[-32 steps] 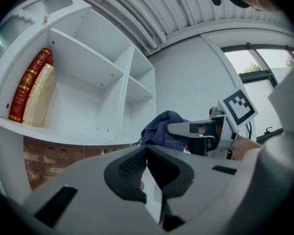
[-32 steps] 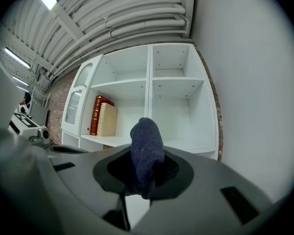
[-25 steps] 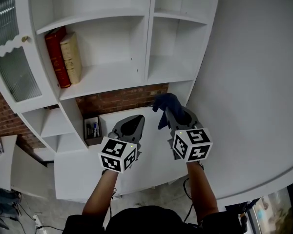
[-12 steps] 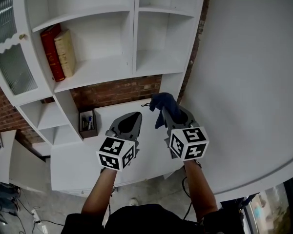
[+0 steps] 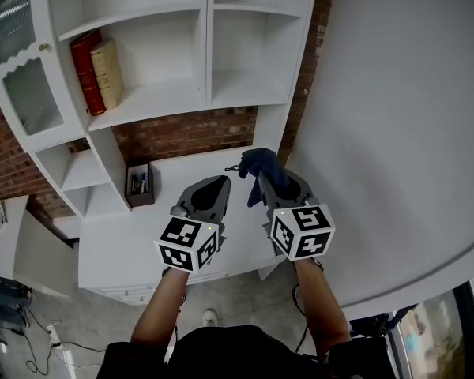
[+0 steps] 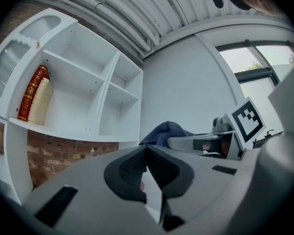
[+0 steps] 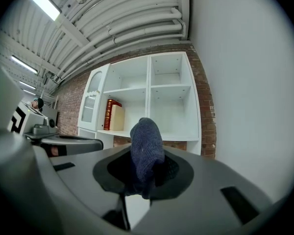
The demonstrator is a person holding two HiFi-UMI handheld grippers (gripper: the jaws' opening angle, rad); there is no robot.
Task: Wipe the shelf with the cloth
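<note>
The white shelf unit (image 5: 166, 101) fills the top of the head view and stands ahead in the right gripper view (image 7: 169, 137). My right gripper (image 5: 270, 183) is shut on a dark blue cloth (image 5: 262, 166), which bulges up out of its jaws (image 7: 146, 148). It hovers below the shelves, over a white counter (image 5: 142, 235). Beside it on the left, my left gripper (image 5: 214, 185) is shut with nothing in it, its pads meeting (image 6: 146, 150). The cloth (image 6: 161, 132) and the right gripper show to the right in the left gripper view.
A red book (image 5: 82, 69) and a beige book (image 5: 107, 63) stand upright at the left end of the middle shelf. A glass-front cabinet door (image 5: 24, 54) lies further left. A small box of pens (image 5: 138, 184) sits below by the brick wall (image 5: 182, 133). A white wall (image 5: 395, 133) bounds the right.
The shelf unit has drifted left in the head view as the viewpoint shifted. Both grippers stay side by side, slightly lower in frame, the cloth still in the right one.
</note>
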